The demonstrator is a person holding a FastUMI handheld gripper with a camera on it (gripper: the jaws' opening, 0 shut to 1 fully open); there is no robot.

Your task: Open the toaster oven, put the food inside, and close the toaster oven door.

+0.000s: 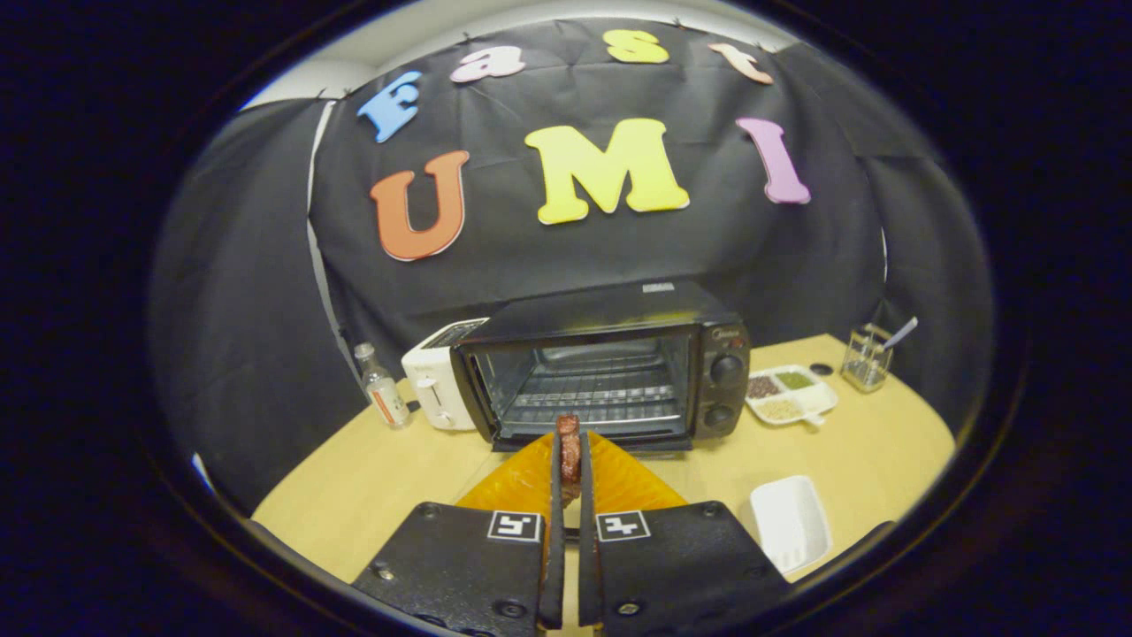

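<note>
The black toaster oven (610, 363) stands at the back of the wooden table, its door folded down and open, the wire rack (597, 389) inside bare. My gripper (569, 451) is shut on a thin brown piece of food (569, 442), held edge-up between the two fingers. The food hangs just in front of the oven's open mouth, above the lowered door.
A white toaster (433, 380) and a small bottle (382, 389) stand left of the oven. To its right lie a white divided dish (790, 394) with grains and a clear holder (864, 358) with a utensil. An empty white tray (790, 522) sits near my right finger.
</note>
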